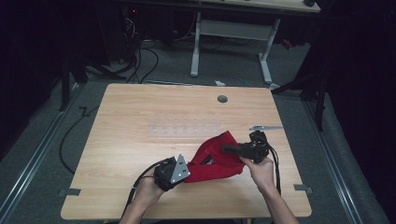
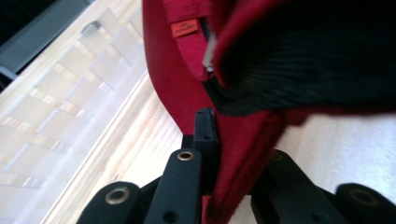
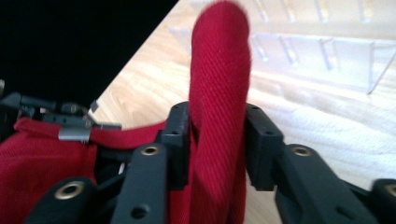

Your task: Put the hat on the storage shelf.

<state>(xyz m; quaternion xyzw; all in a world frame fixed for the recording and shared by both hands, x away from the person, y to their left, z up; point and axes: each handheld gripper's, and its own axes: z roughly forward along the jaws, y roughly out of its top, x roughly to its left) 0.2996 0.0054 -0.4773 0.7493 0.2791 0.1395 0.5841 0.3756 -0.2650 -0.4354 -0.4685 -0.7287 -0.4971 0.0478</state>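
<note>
The red cap (image 1: 215, 161) lies near the front edge of the wooden table (image 1: 140, 121), spanning the gap between both grippers.

Left gripper (image 1: 180, 173): jaws clamped narrow on the cap's edge. In the left gripper view, the red fabric (image 2: 233, 154) is pinched between the black jaws, and the cap's dark lining (image 2: 303, 56) and an orange label (image 2: 184, 29) lie just ahead of them.

Right gripper (image 1: 229, 149): a thick red fold (image 3: 219, 116) stands upright between the jaws. The right pad appears slightly apart from the cloth. A clear plastic rack (image 3: 322, 51) lies beyond the jaws on the table.
</note>
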